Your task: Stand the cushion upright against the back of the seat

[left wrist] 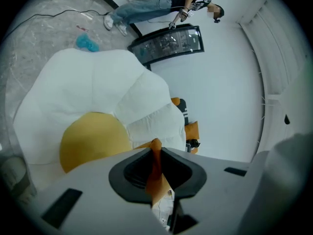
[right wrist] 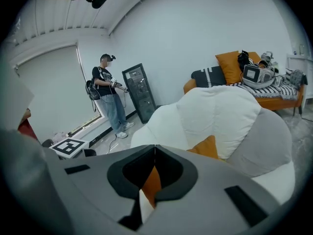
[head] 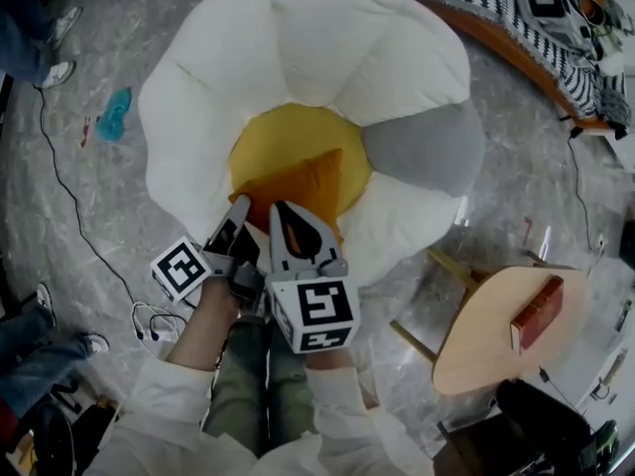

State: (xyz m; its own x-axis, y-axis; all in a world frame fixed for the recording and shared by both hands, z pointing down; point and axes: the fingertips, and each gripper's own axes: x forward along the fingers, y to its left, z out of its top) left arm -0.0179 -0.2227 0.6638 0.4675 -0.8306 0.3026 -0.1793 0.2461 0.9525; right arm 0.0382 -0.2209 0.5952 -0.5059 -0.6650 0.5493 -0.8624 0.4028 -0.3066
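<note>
From the head view, the flower-shaped padded seat (head: 208,67), with white petals, one grey petal and a round yellow centre, fills the middle of the picture. The orange square fabric cushion (head: 306,188) sits over the near side of the seat's yellow centre. Its near edge is taken by the left tongs (head: 238,211) and the right tongs (head: 288,216), which are side by side at the seat's front. Whether the cushion touches the seat cannot be told. To the right of the seat stands a round pale wooden table (head: 476,350) bearing a red-brown book (head: 537,312). A crumpled blue thing (head: 114,114) lies on the floor left of the seat.

In the left gripper view, the left tongs (left wrist: 155,150) are clamped together on a thin fold of the cushion (left wrist: 157,177). A corner of it pokes up past the tips, with the seat (left wrist: 88,87) beyond.

In the right gripper view, the right tongs (right wrist: 155,148) are likewise pinched on the cushion's orange cloth (right wrist: 152,182). Another corner of the cushion shows against the seat's (right wrist: 220,111) white petals. Behind the seat, a standing person (right wrist: 110,99) is near the wall.
</note>
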